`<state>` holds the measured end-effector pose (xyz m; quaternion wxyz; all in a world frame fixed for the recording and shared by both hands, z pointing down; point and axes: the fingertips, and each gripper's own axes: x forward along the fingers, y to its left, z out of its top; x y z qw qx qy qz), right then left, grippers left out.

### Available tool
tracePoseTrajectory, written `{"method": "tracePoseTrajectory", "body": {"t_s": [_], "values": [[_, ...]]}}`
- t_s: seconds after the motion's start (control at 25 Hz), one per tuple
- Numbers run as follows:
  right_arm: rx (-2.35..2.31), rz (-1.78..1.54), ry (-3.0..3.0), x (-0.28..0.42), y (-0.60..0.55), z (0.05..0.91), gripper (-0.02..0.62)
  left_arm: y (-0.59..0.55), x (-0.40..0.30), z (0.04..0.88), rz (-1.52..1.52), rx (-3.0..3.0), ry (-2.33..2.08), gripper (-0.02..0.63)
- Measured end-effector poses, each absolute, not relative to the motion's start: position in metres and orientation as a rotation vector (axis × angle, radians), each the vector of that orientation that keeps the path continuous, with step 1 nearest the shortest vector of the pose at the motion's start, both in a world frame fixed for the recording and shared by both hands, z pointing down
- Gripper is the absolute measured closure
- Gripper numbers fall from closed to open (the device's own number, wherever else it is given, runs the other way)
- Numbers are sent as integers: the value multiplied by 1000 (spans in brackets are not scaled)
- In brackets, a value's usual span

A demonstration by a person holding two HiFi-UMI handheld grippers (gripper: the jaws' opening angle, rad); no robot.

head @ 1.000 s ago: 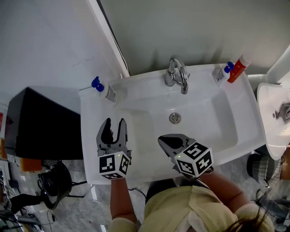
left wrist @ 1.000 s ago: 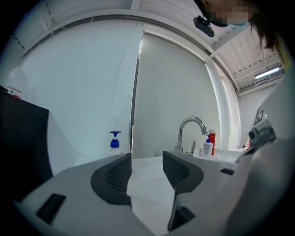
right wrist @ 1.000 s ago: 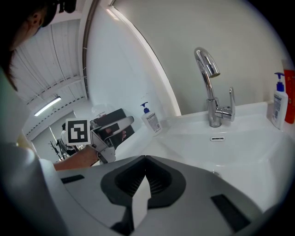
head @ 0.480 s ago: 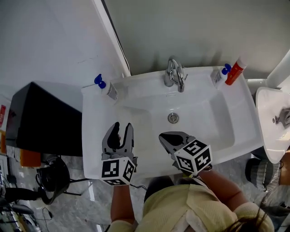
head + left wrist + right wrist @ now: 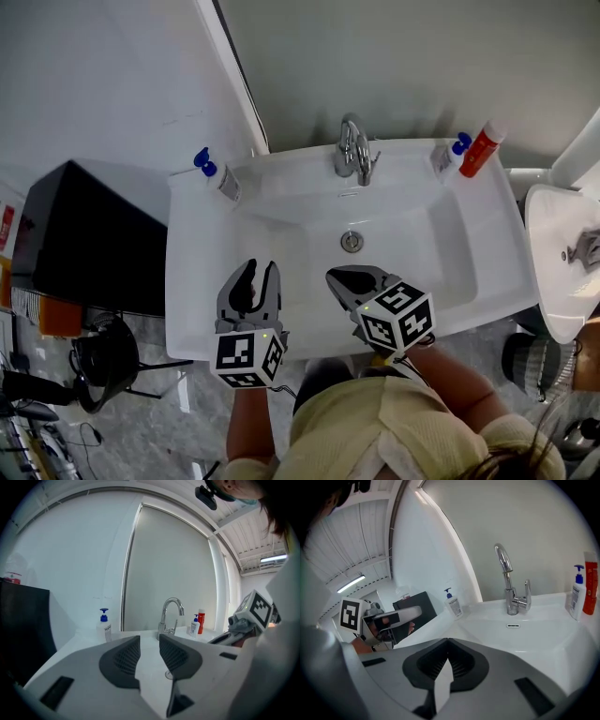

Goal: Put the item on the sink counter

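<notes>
While the left tongs (image 5: 260, 272) hang above the sink counter (image 5: 192, 281) at the near-left edge of the basin (image 5: 412, 234), their jaws are closing, with a gap between the pads and nothing in that gap. Just to their right, the right tongs (image 5: 336, 281) sit over the basin with the jaws pressed together on nothing. Well ahead of the left tongs and slightly to their left, a white pump bottle (image 5: 220, 180) with a blue head stands upright on the counter's far corner, apart from both tongs. Ahead of the right tongs lies the drain (image 5: 352, 241), and beyond it the chrome tap (image 5: 352, 150). Far ahead and to the right of the right tongs, a smaller blue-capped bottle (image 5: 447, 157) and a red bottle (image 5: 480, 150) stand side by side on the counter. Left of the left tongs, off the counter, is a black box (image 5: 84, 244)
</notes>
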<state>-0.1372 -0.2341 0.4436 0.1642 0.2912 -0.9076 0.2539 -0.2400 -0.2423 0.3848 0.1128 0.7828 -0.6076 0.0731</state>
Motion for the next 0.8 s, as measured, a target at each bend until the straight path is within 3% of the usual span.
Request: {"method": "tracePoseTrajectory", "body": {"t_s": [0.8], "values": [[816, 706, -2621, -129, -228, 436, 572, -217, -218, 396, 321, 2252, -1796, 506]]}}
